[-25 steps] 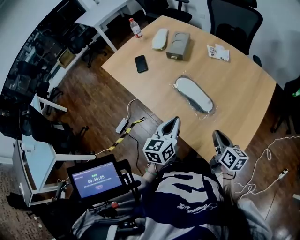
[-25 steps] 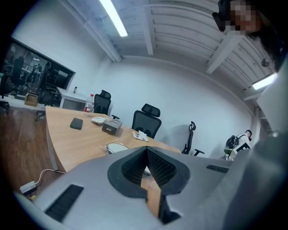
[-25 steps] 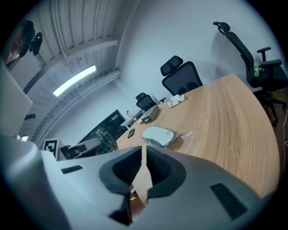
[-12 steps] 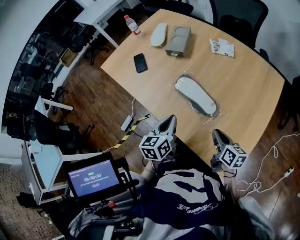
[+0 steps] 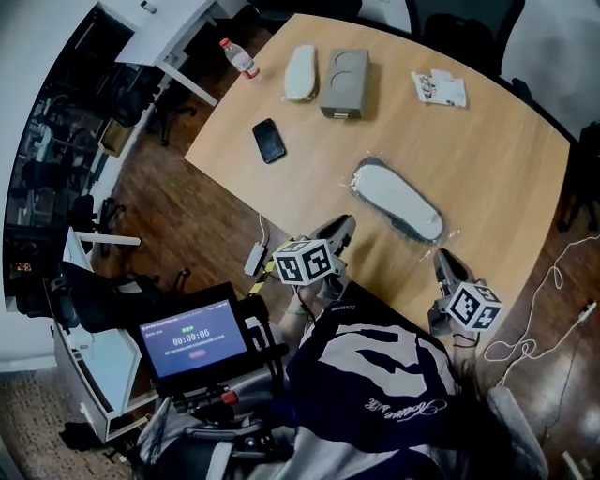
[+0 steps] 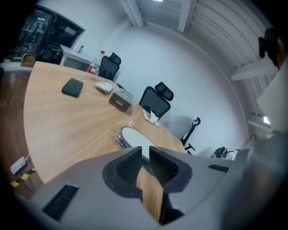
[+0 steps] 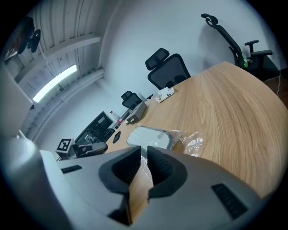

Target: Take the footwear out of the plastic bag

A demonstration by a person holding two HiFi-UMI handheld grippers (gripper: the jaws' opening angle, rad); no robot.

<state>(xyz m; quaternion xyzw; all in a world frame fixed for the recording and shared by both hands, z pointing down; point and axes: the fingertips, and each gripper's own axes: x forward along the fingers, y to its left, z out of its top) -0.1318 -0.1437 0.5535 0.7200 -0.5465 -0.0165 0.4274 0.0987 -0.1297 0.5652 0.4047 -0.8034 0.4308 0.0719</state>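
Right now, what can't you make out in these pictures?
Open end of the plastic bag: head view, clear film too small to tell.
Type of footwear: head view, wrinkled film covers it.
Print on the packet: head view, too small.
The office chairs: head view, cut off by the top edge.

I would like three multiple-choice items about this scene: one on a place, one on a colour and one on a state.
1. Where does the phone lie?
A. on the table
B. on the floor
C. on the grey box

2. Which colour is the cap of the bottle?
A. blue
B. red
C. green

3. The slipper at the table's middle is:
A. on a chair
B. bare on the table
C. inside the plastic bag

Answers:
1. A: the phone lies flat on the wooden top.
2. B: the cap is red.
3. C: clear, crinkled plastic wraps the slipper.
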